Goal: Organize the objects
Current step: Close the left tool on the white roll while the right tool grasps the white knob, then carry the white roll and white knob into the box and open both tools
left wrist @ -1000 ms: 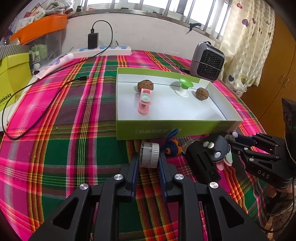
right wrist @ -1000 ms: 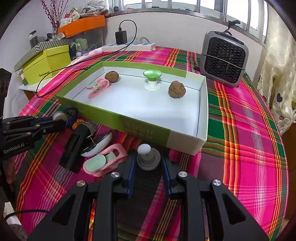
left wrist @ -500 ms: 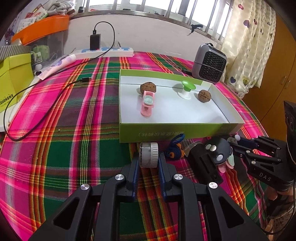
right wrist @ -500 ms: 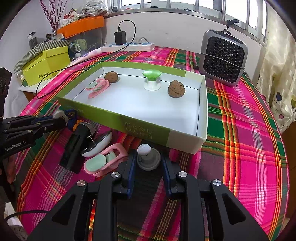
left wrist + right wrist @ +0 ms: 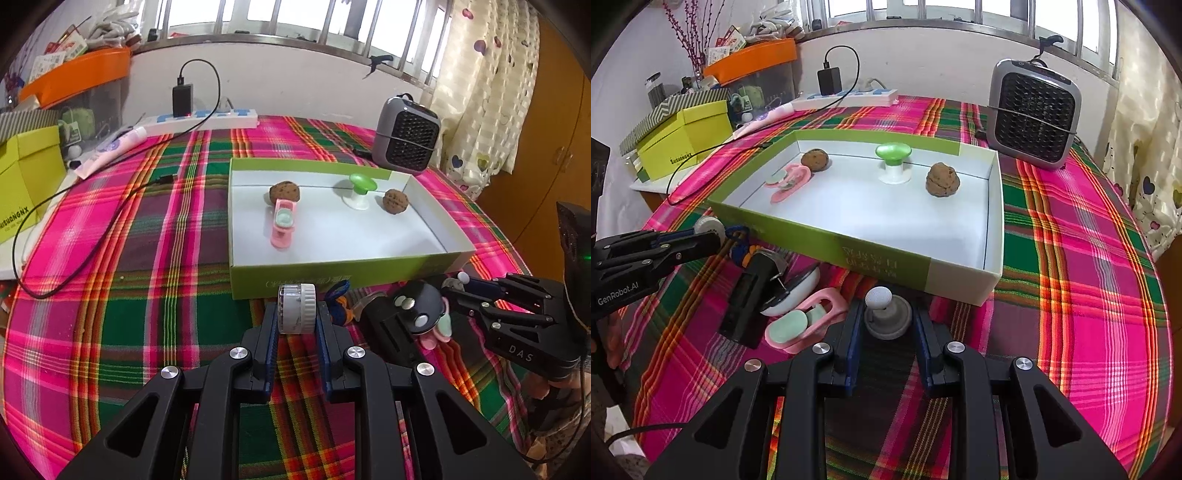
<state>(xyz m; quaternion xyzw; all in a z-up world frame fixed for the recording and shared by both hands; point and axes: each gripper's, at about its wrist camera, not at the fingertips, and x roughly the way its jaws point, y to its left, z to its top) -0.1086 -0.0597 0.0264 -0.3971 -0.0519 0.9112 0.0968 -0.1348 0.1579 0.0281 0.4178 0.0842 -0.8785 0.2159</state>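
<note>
A green-and-white open box [image 5: 332, 280] [image 5: 849, 254] lies on the plaid cloth. It holds two walnuts [image 5: 284, 192] [image 5: 396, 201], a pink clip [image 5: 282, 225] and a green-topped knob [image 5: 358, 186]. My left gripper [image 5: 296, 317] is shut on a white cylinder [image 5: 297, 309], raised just before the box's near wall. My right gripper [image 5: 886, 325] is shut on a grey knob with a white ball top [image 5: 886, 314], by the box's near right corner. It also shows in the left wrist view [image 5: 461, 286].
In front of the box lie a black device with a white dome [image 5: 757, 291], a pink clip [image 5: 809, 321] and a blue-orange keyring [image 5: 740, 251]. A grey heater [image 5: 1034, 114], a power strip [image 5: 207, 118], a black cable [image 5: 74, 206] and yellow boxes [image 5: 687, 136] stand around.
My left gripper has lifted the white cylinder slightly and moved closer to the box's near wall. The right gripper has stayed put with the grey knob.
</note>
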